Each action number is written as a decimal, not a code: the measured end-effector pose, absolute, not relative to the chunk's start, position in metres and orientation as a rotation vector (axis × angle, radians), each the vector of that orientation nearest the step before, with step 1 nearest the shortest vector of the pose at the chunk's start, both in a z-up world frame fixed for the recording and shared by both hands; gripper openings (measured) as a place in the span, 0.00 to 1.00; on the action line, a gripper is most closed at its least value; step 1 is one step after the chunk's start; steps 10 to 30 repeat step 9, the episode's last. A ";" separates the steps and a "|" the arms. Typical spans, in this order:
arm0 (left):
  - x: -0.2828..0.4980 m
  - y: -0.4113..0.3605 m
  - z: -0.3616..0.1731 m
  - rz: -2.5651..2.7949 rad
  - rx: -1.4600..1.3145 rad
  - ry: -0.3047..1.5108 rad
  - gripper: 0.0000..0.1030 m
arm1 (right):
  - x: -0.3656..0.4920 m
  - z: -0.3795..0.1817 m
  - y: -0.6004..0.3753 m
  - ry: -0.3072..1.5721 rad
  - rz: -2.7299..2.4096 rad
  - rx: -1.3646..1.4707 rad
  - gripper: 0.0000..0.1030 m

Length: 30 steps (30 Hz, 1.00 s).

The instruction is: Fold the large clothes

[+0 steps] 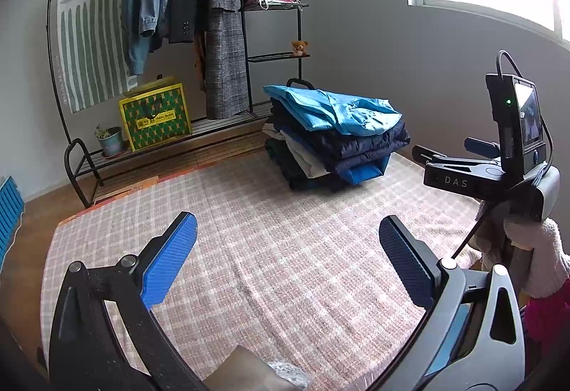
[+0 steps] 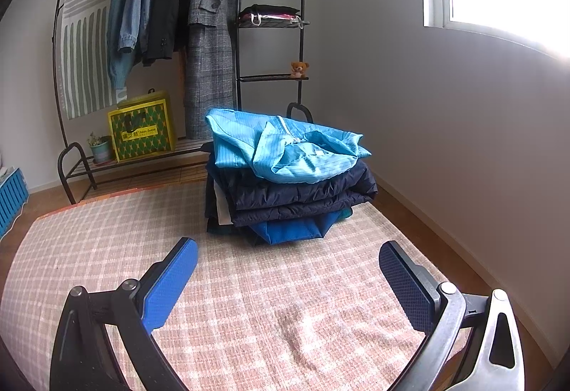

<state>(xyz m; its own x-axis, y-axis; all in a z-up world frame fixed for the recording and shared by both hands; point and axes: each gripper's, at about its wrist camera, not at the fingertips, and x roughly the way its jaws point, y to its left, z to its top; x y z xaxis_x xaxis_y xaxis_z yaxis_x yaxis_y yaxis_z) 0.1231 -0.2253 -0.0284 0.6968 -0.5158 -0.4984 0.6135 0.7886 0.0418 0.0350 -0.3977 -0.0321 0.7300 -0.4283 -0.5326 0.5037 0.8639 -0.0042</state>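
1. the stack of clothes [image 2: 285,177] sits on the checked pink blanket [image 2: 107,248], straight ahead of the right gripper [image 2: 288,269] and a little beyond its fingertips, with bare blanket between them.
2. seen from the left gripper [image 1: 288,248], the same stack [image 1: 335,138] lies ahead and off to the right, well apart, so the right gripper is the nearer one, in my judgement.
3. both grippers have their jaws spread wide and hold nothing; the blue pads [image 2: 171,284] frame only blanket.
4. the light blue garment [image 2: 285,148] lies on top of the stack, rumpled rather than flat, over a dark navy quilted piece [image 2: 302,195]; a brighter blue layer [image 2: 295,227] pokes out below.
5. the top garment's long axis runs roughly left to right across the right wrist view, so its near edge faces the right gripper broadside.
6. the likely next move is a forward reach by the right gripper to that near edge, with the left coming in from its own side to take the other end.
7. the risk i see is catching the navy layer beneath along with the top one.
8. the right gripper's body [image 1: 498,173] shows at the right edge of the left wrist view, held in a gloved hand [image 1: 534,255].
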 end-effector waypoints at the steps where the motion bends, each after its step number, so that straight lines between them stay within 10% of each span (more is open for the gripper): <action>1: 0.123 -0.225 -0.028 -0.634 0.210 0.489 1.00 | 0.035 -0.032 -0.397 0.551 -0.514 0.143 1.00; 30: 0.119 -0.228 -0.030 -0.636 0.219 0.479 1.00 | 0.038 -0.033 -0.400 0.555 -0.509 0.141 1.00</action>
